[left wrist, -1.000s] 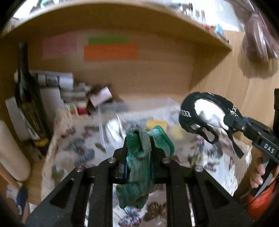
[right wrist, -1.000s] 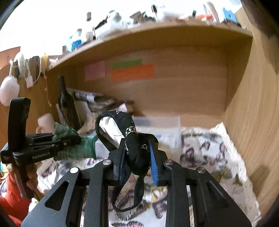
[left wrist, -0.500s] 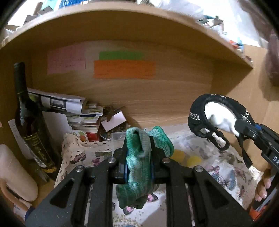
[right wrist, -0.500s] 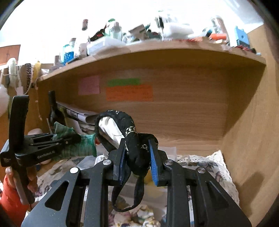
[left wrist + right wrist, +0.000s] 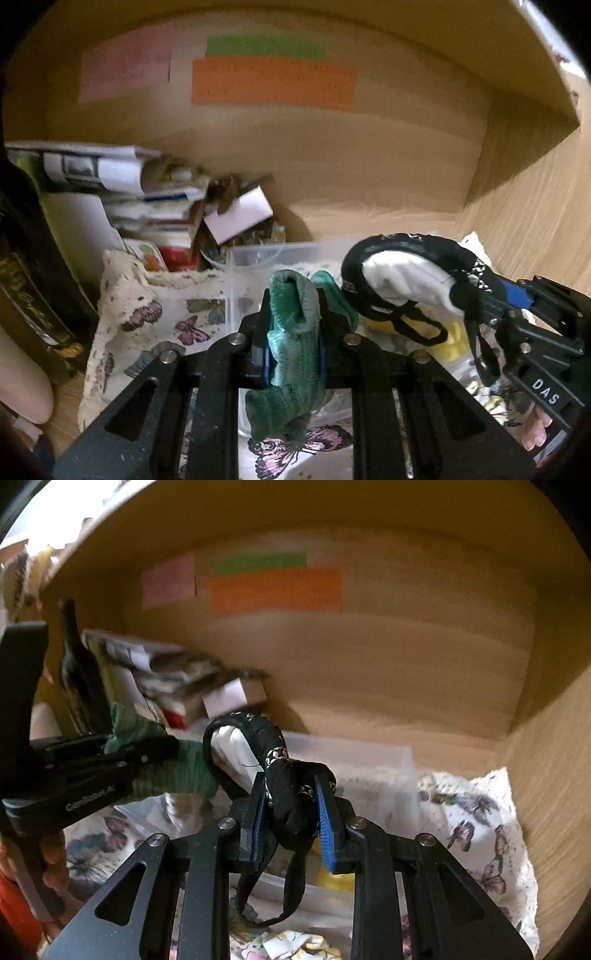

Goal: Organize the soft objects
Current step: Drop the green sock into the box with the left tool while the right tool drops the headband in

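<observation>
Left gripper (image 5: 293, 343): my jaws are clamped on the green knit cloth (image 5: 291, 350); it is pinched at mid-length, one end bunched above the pads, the other hanging below.
Right gripper (image 5: 291, 812): my jaws are clamped on the black strappy item (image 5: 288, 794); its white padded part (image 5: 236, 749) stands up ahead of the pads; thin straps dangle beneath.
Location: both pieces are held in the air, near each other, above the clear plastic bin (image 5: 258, 258) on the butterfly-print cloth (image 5: 147, 314) covering the surface.
Handling, green knit: I judge it light, limp, compressible; its coarse weave should resist slipping; a mid-body pinch suffices.
Handling, black item: I judge it light and floppy; the knotted bulk is the sound hold; loose straps may snag on the bin wall.
Fragility: neither looks breakable; a firm squeeze is acceptable.
Nearby hazard: dark bottle (image 5: 29, 277) at left; stacked papers (image 5: 122, 177) behind.
</observation>
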`<state>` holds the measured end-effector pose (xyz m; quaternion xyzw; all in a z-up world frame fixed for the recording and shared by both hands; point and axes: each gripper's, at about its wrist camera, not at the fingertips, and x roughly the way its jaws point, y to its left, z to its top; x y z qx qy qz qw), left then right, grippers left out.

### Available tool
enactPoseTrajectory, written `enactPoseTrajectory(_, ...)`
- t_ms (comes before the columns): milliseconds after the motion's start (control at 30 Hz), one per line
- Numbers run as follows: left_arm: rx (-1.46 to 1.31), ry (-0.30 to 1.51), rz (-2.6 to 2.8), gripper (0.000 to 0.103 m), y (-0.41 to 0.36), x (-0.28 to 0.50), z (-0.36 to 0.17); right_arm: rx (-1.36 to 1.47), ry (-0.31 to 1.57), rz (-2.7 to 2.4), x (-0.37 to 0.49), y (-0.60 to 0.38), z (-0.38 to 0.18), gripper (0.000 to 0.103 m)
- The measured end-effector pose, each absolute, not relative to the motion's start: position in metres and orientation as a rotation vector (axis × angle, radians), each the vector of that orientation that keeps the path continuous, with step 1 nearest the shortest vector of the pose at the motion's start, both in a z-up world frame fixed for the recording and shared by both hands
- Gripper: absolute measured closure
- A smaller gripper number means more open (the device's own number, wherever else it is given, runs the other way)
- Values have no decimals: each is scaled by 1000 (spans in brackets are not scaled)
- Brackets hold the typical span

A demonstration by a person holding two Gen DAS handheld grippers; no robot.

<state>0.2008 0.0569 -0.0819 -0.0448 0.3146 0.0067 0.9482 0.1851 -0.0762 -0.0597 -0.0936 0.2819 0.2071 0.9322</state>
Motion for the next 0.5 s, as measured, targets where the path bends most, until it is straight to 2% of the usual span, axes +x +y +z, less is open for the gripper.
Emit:
enactPoseTrajectory(233, -64, 687, 8, 85, 55, 208, -94, -220, 672, 418, 199, -77, -79, 80)
enactPoseTrajectory(333, -53, 696, 3, 81, 54, 207, -93, -213, 687, 422, 199, -81, -80, 77)
enactPoseTrajectory(433, -48, 712, -2, 64, 52, 205, -94, -217, 677, 418, 199, -81, -78, 69)
enactPoseTrajectory(500, -47, 714, 1, 46, 53, 203, -93, -221, 664, 415, 198, -80, -76, 58)
